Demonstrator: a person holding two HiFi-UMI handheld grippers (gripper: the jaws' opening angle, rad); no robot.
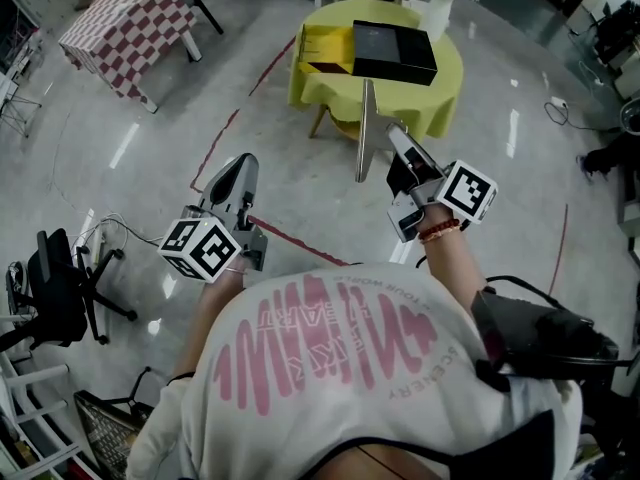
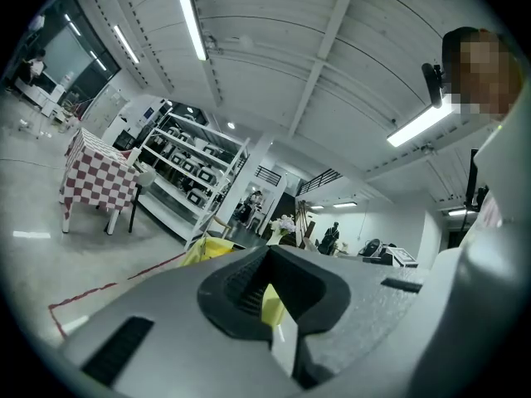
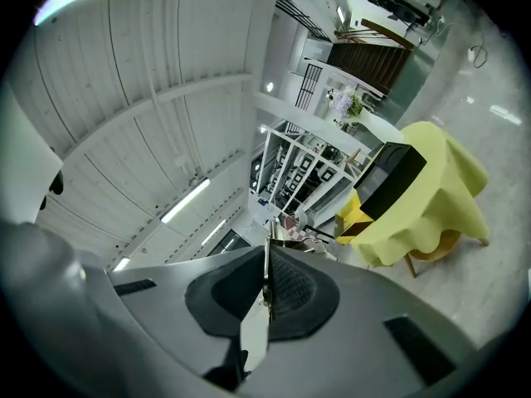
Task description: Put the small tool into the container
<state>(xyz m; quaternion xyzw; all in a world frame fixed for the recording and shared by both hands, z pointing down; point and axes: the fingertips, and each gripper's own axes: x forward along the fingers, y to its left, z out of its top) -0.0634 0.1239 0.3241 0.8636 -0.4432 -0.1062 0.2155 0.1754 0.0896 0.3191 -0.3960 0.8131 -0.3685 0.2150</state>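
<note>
My right gripper (image 1: 397, 140) is held at chest height and is shut on a thin, flat metal strip (image 1: 365, 128), which points out toward the table. In the right gripper view the strip (image 3: 266, 265) shows edge-on, pinched between the pads of the right gripper (image 3: 265, 287). The container is a black box (image 1: 395, 50) with an open yellow half (image 1: 325, 48), on the round table with a yellow cloth (image 1: 452, 86), well ahead of both grippers. My left gripper (image 1: 243, 165) hangs over bare floor to the left, its jaws together and holding nothing; only a thin slit shows in the left gripper (image 2: 270, 303).
A vase of flowers (image 1: 440, 6) stands behind the box. A checkered-cloth table (image 1: 125, 28) is at the far left, with chairs behind the round table. An office chair (image 1: 55, 298) and cables lie at my left. Red tape lines (image 1: 300, 240) cross the floor.
</note>
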